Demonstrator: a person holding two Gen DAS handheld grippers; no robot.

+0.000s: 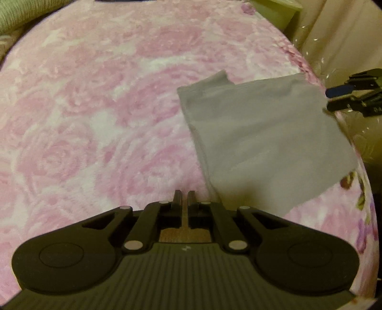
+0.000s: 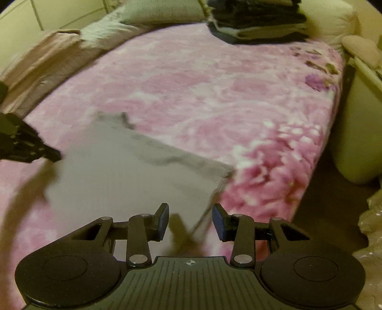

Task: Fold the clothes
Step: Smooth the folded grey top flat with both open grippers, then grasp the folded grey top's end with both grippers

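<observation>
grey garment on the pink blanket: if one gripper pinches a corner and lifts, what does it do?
The grey garment probably drapes rather than holding shape: it lies flat and thin, with soft creases along its far edge. It looks light, so one pinch should lift it, though a folded layer may peel open. Pushed, it would likely bunch rather than slide, since the pink blanket looks plush.

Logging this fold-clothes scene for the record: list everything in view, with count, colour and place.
Folded grey cloth garment: one, grey, flat on the blanket near its edge.
Fleecy rose-print blanket: one, pink and white, covering the bed.
Stack of folded dark clothes: one, dark grey and black, at the blanket's far end.
Pale cushion: one, beige-green, left of the stack.
Left gripper: one, black, shut, empty, above the blanket beside the garment.
Right gripper: one, black with blue pads, open, over the garment's corner.
</observation>
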